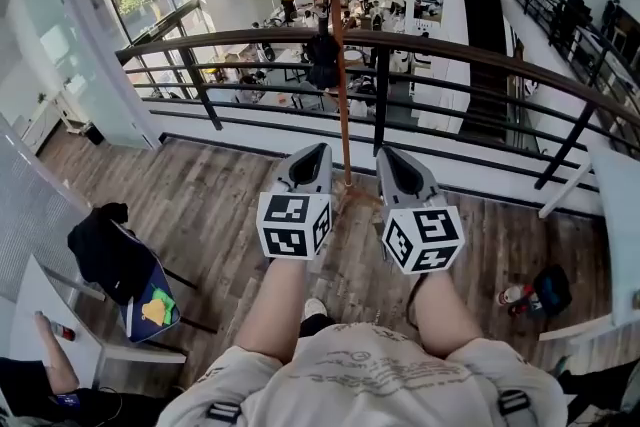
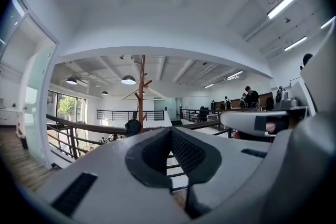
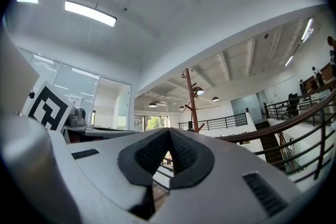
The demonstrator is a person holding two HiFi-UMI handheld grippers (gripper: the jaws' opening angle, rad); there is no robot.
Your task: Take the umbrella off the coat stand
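The left gripper (image 1: 320, 151) has its jaws pressed together at the tips with nothing between them, as the left gripper view shows (image 2: 170, 130). The right gripper (image 1: 386, 155) is the same, jaws closed on nothing (image 3: 169, 131). Both are held out side by side at about the same height, a little apart, each with its marker cube nearest the person, and both point toward the far side of the scene. Between them and just beyond stands the coat stand (image 1: 339, 45), a thin brown pole with angled pegs near the top, rising from the wooden floor (image 1: 210, 205) on the near side of a dark metal railing (image 1: 480, 57). The umbrella (image 1: 322, 61) is a dark folded bundle hanging against the pole, part way up and on its left side, well apart from both grippers. It shows small beside the pole in the left gripper view (image 2: 133, 126) and in the right gripper view (image 3: 190, 125). Near left, a chair draped with black clothing (image 1: 108, 250) stands beside a white table. Near right, a dark bag (image 1: 550, 289) lies on the floor.
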